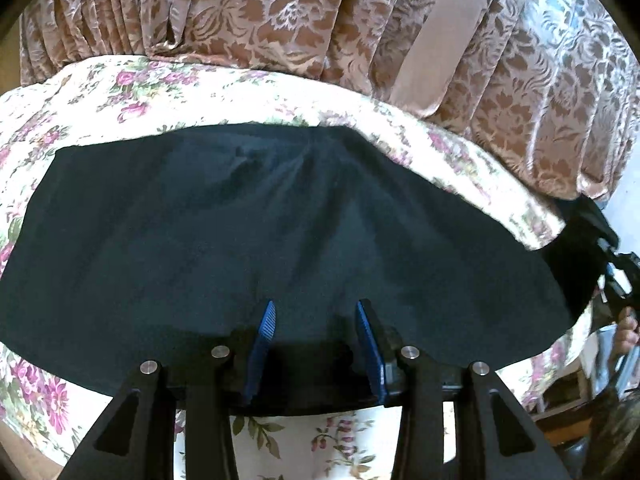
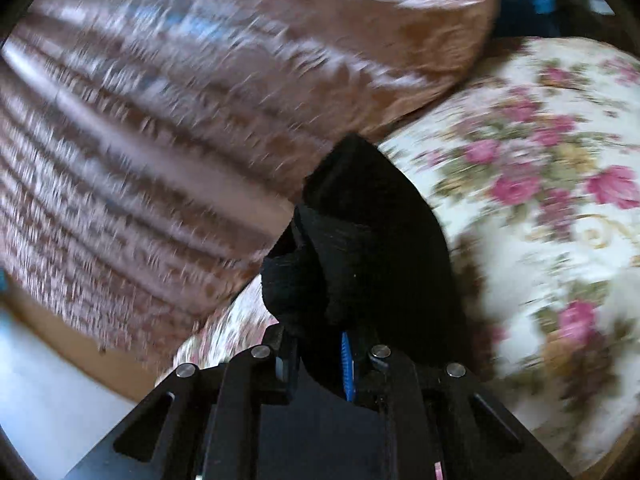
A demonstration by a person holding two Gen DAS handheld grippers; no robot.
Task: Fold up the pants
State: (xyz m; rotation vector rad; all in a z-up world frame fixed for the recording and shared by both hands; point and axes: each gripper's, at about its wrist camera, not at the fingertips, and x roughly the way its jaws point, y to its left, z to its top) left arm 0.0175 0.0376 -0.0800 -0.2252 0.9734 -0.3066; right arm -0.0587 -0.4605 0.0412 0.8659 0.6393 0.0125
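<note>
Dark navy cloth pants (image 1: 280,232) spread flat on floral-print bed cover (image 1: 120,92). Left gripper (image 1: 316,320) held wide, empty, over near edge. Right gripper (image 2: 320,344) clamped on bunched end of pants. Step judged: end being carried over. Next: lay it even, then release.

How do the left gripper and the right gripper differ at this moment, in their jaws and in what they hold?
The left gripper has its jaws apart and holds nothing; the right gripper is shut on a bunched end of the black pants. The left gripper points over pants lying flat on the floral cloth; the right gripper's view is blurred. Both have blue finger pads.
</note>
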